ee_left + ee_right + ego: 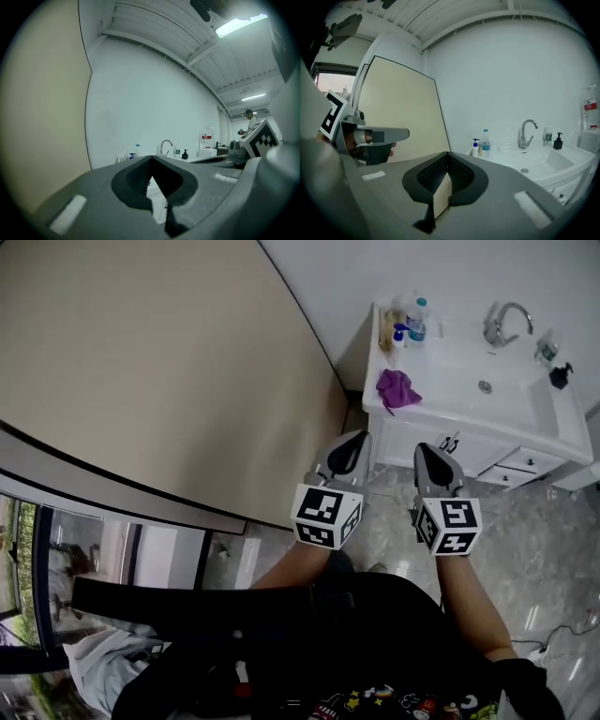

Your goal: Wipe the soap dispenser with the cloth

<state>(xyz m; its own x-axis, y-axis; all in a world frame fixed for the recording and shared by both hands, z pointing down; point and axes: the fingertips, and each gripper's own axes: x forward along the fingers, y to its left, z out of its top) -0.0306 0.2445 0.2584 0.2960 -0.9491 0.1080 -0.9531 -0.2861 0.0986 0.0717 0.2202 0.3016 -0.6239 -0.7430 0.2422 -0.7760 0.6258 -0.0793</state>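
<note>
A purple cloth [397, 388] lies crumpled on the left front of the white vanity top [525, 418]. A black soap dispenser [560, 376] [558, 141] [185, 154] stands at the basin's right rim. A white bottle with a blue pump [400, 335] [475, 147] stands at the back left, beside a water bottle [417, 320]. My left gripper [352, 437] [152, 158] and right gripper [429, 448] [448, 153] hover side by side in front of the vanity, short of the cloth. Both are shut and hold nothing. The jaws hide the cloth in both gripper views.
A chrome faucet [502, 322] rises behind the basin. Drawers [511, 470] sit under the counter. A beige partition [141, 362] runs along the left up to the vanity's side. The floor is pale marble, with a cable [553, 638] at the lower right. A person [251, 119] stands far off.
</note>
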